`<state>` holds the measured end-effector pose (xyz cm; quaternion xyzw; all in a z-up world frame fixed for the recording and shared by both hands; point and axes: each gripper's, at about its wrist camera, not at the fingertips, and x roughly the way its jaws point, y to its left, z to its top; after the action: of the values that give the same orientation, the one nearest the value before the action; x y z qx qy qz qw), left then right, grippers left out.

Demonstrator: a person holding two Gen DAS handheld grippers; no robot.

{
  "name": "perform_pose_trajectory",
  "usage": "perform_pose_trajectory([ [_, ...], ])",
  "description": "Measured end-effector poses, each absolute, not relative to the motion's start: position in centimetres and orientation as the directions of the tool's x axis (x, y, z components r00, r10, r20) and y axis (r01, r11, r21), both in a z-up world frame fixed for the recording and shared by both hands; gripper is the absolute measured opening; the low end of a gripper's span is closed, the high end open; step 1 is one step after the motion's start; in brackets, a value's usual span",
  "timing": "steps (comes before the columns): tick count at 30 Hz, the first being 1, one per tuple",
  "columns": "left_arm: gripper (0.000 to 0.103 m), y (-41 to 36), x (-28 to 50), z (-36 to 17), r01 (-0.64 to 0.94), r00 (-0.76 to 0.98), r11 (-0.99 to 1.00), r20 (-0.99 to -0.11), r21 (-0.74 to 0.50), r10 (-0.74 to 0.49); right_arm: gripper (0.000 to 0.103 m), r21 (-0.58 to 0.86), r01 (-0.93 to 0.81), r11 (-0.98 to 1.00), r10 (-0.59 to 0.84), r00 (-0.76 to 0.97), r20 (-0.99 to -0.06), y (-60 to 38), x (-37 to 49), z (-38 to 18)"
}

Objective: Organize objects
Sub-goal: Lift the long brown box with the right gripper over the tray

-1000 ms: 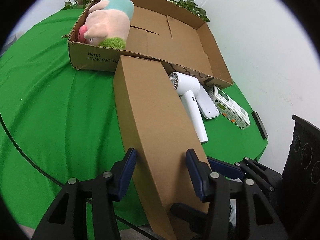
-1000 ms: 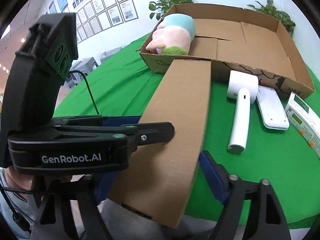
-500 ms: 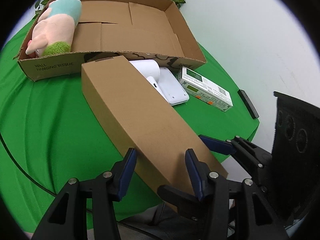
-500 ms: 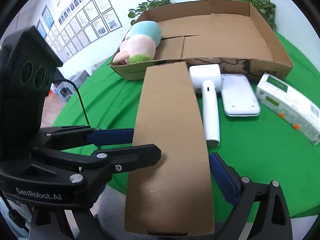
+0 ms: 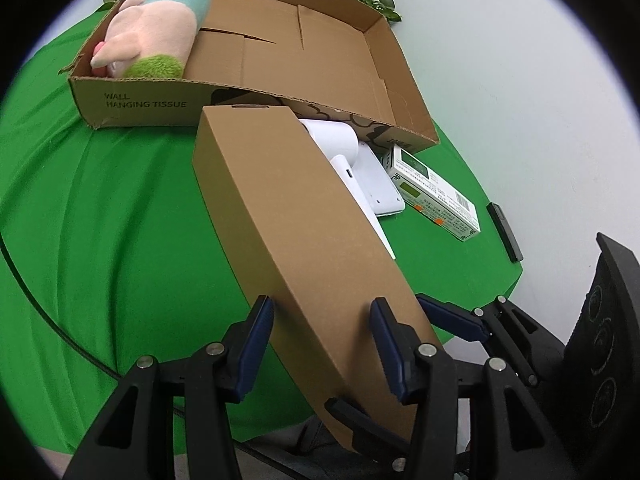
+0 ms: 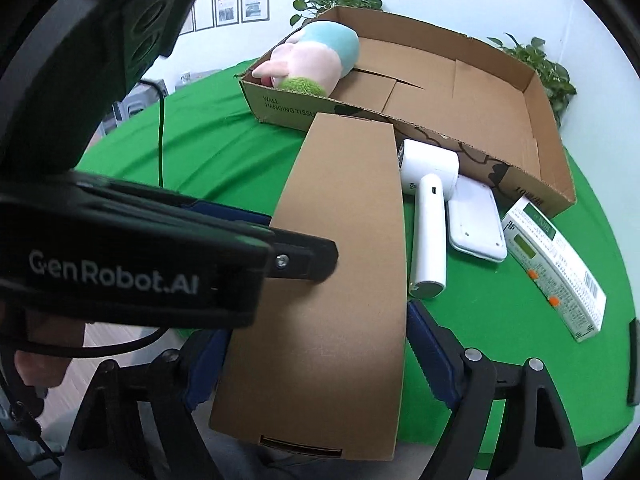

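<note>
Both grippers hold a long flat brown carton point(image 5: 296, 216), also in the right wrist view point(image 6: 340, 264), above the green table. My left gripper point(image 5: 320, 344) is shut on its near end. My right gripper point(image 6: 316, 364) grips the same end across its width. The carton's far end points at a large open cardboard tray point(image 5: 384, 60), also in the right wrist view point(image 6: 536, 120). A pink plush toy point(image 5: 156, 36) lies in the tray's far left corner point(image 6: 312, 60).
A white hair dryer point(image 6: 428, 216), a white flat device point(image 6: 476, 224) and a white-green box point(image 6: 556, 268) lie on the green cloth right of the carton. A black remote point(image 5: 505, 232) lies near the table's right edge. A black cable point(image 6: 160, 128) runs at left.
The carton and both grippers have shifted and turned over the table. Its far end has stayed near the tray's front wall. Both grips stay shut.
</note>
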<state>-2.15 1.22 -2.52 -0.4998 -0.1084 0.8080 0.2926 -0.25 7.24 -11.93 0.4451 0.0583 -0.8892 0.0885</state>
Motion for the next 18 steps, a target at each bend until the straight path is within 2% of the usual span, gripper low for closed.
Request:
perform_pose_trajectory([
  [6, 0.053, -0.6, -1.5, -2.5, -0.320, -0.340, -0.794, -0.719, -0.517, 0.606, 0.081, 0.106, 0.187, -0.977, -0.196, -0.564, -0.802, 7.6, 0.5, -11.4],
  [8, 0.061, -1.3, -1.4, -2.8, -0.296, -0.333, -0.790, -0.717, -0.536, 0.612, 0.081, 0.137, 0.183, -0.973, -0.218, -0.559, -0.800, 7.6, 0.8, -11.3],
  [11, 0.068, -1.7, -1.4, -3.3, -0.273, -0.309, -0.771, -0.706, -0.575, 0.637, 0.081, 0.155, 0.179, -0.972, -0.230, -0.562, -0.795, 7.3, 1.3, -10.9],
  [18, 0.071, -1.9, -1.2, -3.6, -0.244, -0.272, -0.733, -0.680, -0.635, 0.680, 0.081, 0.173, 0.171, -0.970, -0.241, -0.579, -0.779, 7.1, 2.5, -10.2],
])
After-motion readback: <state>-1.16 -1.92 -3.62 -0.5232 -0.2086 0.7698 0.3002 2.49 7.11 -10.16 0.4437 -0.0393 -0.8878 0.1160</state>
